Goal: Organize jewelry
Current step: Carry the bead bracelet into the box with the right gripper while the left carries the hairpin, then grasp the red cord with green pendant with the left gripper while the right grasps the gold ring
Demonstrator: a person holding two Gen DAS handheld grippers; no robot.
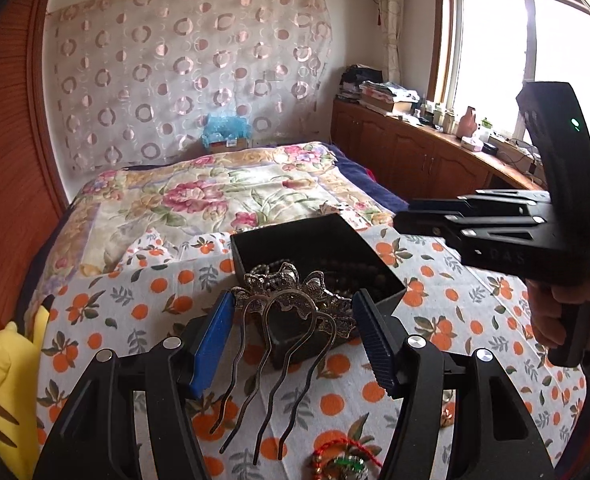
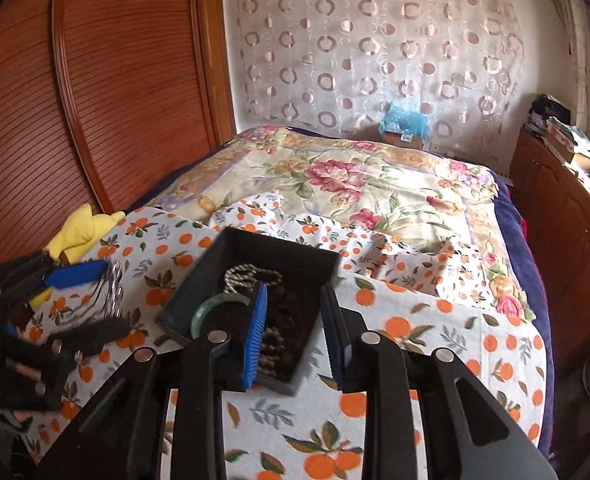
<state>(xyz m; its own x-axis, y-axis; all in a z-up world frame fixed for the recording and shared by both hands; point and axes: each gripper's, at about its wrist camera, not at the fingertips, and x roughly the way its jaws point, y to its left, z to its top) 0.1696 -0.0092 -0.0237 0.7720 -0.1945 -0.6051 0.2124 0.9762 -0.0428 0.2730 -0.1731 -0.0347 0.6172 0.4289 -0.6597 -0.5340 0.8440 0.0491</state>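
My left gripper (image 1: pixel 293 312) is shut on an ornate silver hair comb (image 1: pixel 291 300), gripped by its two ends, prongs pointing down toward me, held just in front of the black jewelry box (image 1: pixel 359 240). The box (image 2: pixel 279 252) holds a silver beaded chain (image 2: pixel 247 274), a green bangle (image 2: pixel 211 306) and dark bead strands (image 2: pixel 291 320). My right gripper (image 2: pixel 293 312) is open and empty, hovering over the box's near side; it shows at the right in the left wrist view (image 1: pixel 423 220). The left gripper with the comb (image 2: pixel 111 284) shows at the left of the right wrist view.
The box stands on an orange-print cloth (image 1: pixel 455 312) laid over a floral bed quilt (image 1: pixel 215 192). A red-corded green pendant (image 1: pixel 343 464) lies on the cloth near me. A yellow plush toy (image 1: pixel 3 380) sits at the left edge. Wooden cabinets (image 1: pixel 415 152) line the right.
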